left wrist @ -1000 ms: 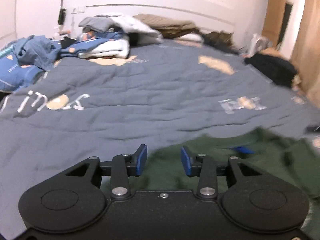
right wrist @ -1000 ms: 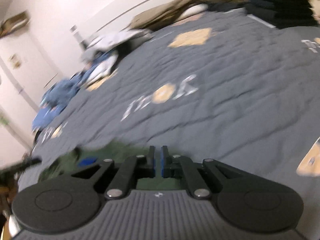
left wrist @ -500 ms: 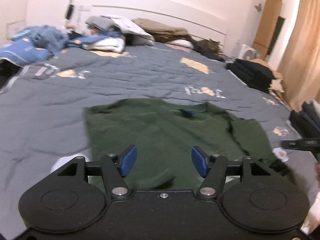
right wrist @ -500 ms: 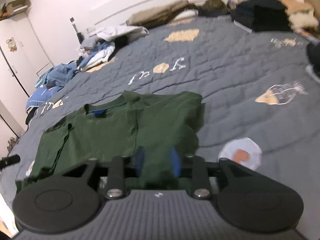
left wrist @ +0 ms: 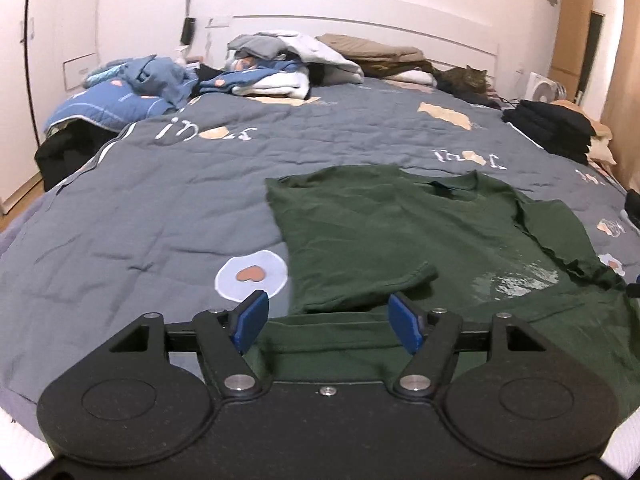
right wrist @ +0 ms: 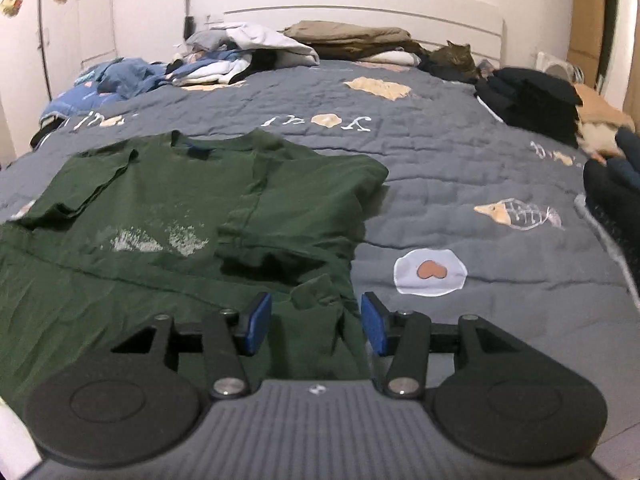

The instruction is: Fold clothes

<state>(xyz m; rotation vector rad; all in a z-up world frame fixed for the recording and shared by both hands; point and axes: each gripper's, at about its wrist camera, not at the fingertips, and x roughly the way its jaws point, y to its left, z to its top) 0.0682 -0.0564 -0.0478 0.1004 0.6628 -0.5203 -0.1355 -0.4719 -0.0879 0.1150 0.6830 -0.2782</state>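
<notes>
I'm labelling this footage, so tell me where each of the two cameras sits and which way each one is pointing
Left wrist: sits on the left gripper, looking up the bed over the green T-shirt's left edge; open blue fingers show.
Right wrist: sits on the right gripper, facing the headboard over the shirt's right edge; open fingers show.
Shared: the shirt, the cat, the black folded stack.

A grey quilt point(left wrist: 168, 208) is covering the bed ahead of the tongs. A white headboard point(left wrist: 360, 28) is standing far ahead against a pale wall point(left wrist: 140, 0). A wardrobe door point(right wrist: 76, 20) is showing far left.
</notes>
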